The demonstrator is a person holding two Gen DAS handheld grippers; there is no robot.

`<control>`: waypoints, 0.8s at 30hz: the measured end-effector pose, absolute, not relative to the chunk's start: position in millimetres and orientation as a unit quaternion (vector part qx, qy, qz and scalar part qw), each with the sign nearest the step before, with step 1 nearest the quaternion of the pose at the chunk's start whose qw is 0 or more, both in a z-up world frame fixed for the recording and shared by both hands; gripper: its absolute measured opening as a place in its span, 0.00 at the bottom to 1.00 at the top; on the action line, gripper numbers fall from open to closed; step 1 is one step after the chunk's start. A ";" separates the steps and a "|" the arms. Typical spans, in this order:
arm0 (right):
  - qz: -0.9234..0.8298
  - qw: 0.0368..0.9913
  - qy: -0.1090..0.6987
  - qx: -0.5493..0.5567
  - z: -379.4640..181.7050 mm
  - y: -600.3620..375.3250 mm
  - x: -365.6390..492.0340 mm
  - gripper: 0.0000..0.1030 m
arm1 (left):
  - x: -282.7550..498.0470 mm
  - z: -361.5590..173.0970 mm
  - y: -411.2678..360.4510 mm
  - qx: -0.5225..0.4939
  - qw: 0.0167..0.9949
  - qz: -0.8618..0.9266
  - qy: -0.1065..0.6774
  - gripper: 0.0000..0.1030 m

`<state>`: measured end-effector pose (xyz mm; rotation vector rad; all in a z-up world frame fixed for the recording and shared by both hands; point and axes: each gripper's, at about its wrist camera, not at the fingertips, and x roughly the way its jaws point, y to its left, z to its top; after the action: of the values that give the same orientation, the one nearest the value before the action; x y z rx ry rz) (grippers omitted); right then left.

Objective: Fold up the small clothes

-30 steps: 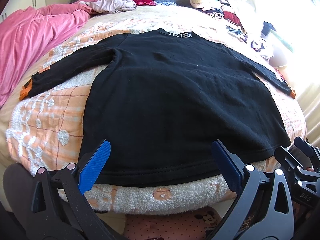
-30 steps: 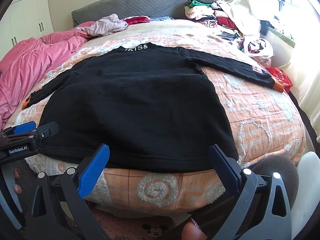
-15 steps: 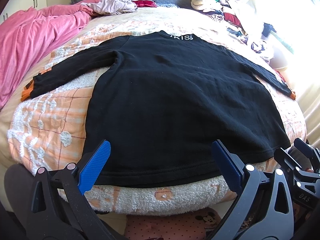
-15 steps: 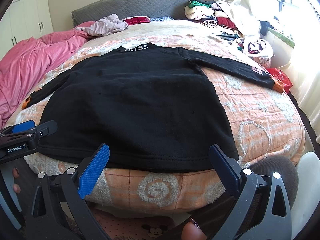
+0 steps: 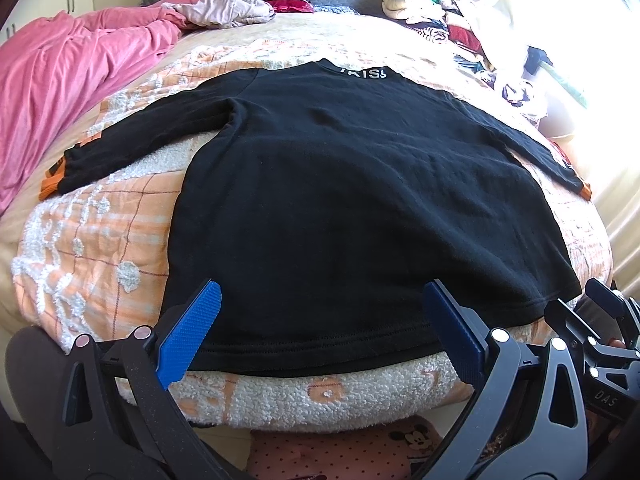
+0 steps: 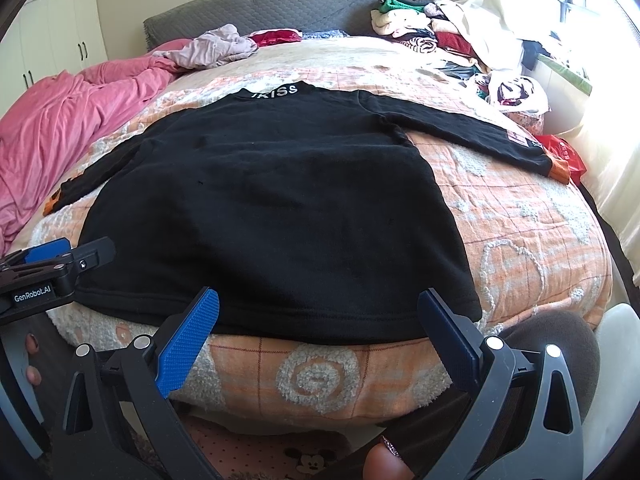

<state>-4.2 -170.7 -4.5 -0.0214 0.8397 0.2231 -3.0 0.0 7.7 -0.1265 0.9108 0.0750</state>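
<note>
A black long-sleeved sweater (image 5: 340,200) lies flat on the bed, collar at the far end, both sleeves spread out, orange cuffs at the sleeve ends. It also shows in the right wrist view (image 6: 272,216). My left gripper (image 5: 320,332) is open and empty just above the near hem, left of its middle. My right gripper (image 6: 316,332) is open and empty at the hem near the right corner. The left gripper also shows at the left edge of the right wrist view (image 6: 52,264).
The bed has an orange and white quilt (image 5: 92,240). A pink blanket (image 5: 60,80) lies bunched at the left. A pile of clothes (image 6: 440,40) stands at the far right by the grey headboard (image 6: 280,4). A red bag (image 6: 560,152) lies at the right edge.
Both grippers have stayed open and almost still; the left wrist view has tilted up very slightly. The sweater has not moved.
</note>
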 end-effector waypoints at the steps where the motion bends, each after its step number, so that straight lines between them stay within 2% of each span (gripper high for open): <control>1: 0.109 0.907 0.406 -0.010 -4.8 -170.5 -4.7 0.96 | -2.5 7.2 -0.1 -0.061 0.895 0.036 0.440 0.92; 14: 0.110 0.907 0.406 -0.011 -1.4 -169.6 12.6 0.96 | 17.8 7.2 -3.5 -0.056 0.895 0.036 0.441 0.92; 24: 0.099 0.912 0.399 0.003 18.6 -172.9 67.5 0.96 | 53.3 17.5 2.6 -0.082 0.892 0.029 0.443 0.92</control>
<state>67.5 -172.9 18.6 0.0057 0.8228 0.2037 53.3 2.6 17.5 -0.1704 0.9186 0.0600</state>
